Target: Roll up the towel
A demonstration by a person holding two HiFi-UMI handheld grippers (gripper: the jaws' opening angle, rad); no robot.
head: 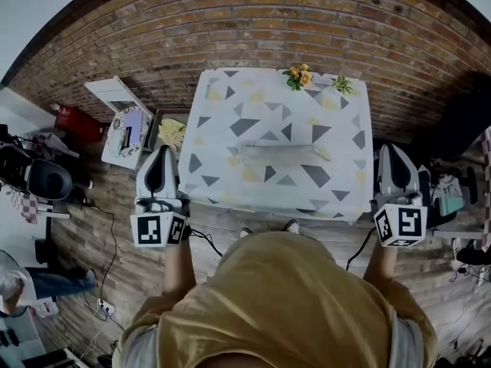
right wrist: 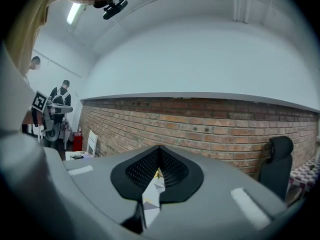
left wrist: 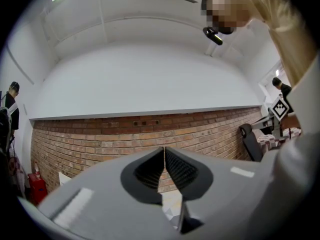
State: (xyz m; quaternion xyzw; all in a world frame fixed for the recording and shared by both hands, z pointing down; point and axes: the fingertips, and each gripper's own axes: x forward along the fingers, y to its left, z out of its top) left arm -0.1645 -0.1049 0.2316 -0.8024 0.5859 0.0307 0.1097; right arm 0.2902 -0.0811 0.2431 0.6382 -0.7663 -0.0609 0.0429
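The left tongs (head: 159,156) are clenched tight with nothing in them. The right tongs (head: 395,152) are clenched and empty too. Both are smooth and grey, with ridged black pads (left wrist: 147,170). They hang just off the two near corners of the worktop (head: 230,190). A white cloth (head: 337,129) with grey and yellow triangles covers it. The towel (head: 280,152) seems to be the flat pale strip in the middle, well apart from both tongs. Orange flowers (head: 299,75) sit at the far edge.
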